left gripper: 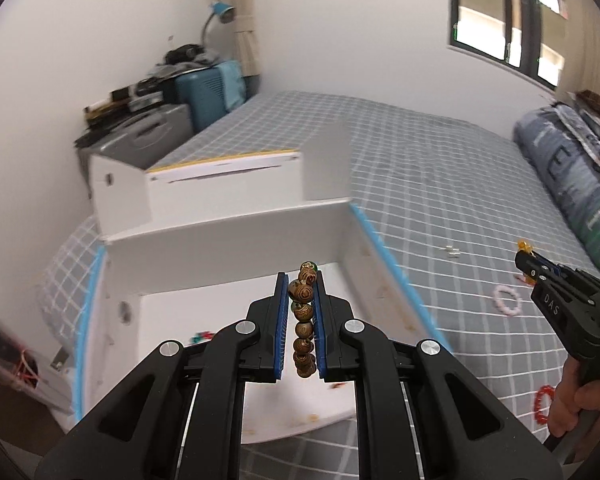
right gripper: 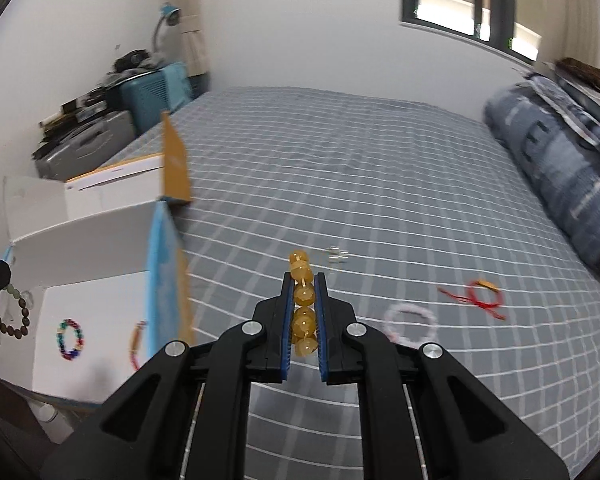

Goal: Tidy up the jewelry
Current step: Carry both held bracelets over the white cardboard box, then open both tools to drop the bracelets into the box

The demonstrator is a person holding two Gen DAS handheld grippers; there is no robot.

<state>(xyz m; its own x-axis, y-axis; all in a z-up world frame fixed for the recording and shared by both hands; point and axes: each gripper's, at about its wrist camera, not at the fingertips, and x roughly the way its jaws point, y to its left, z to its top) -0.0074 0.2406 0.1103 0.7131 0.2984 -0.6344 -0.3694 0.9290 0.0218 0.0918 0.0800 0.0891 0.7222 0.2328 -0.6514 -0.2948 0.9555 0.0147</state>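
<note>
Jewelry: left jaws pinch wooden bead bracelet | right jaws pinch amber bead bracelet | checked grey bed

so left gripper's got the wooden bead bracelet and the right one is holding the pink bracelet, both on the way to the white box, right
Not quite. The right gripper is shut on the yellow bead bracelet, as the right wrist view shows; the pink bracelet lies on the bed. The left gripper does hold the wooden bead bracelet by the white box.
</note>
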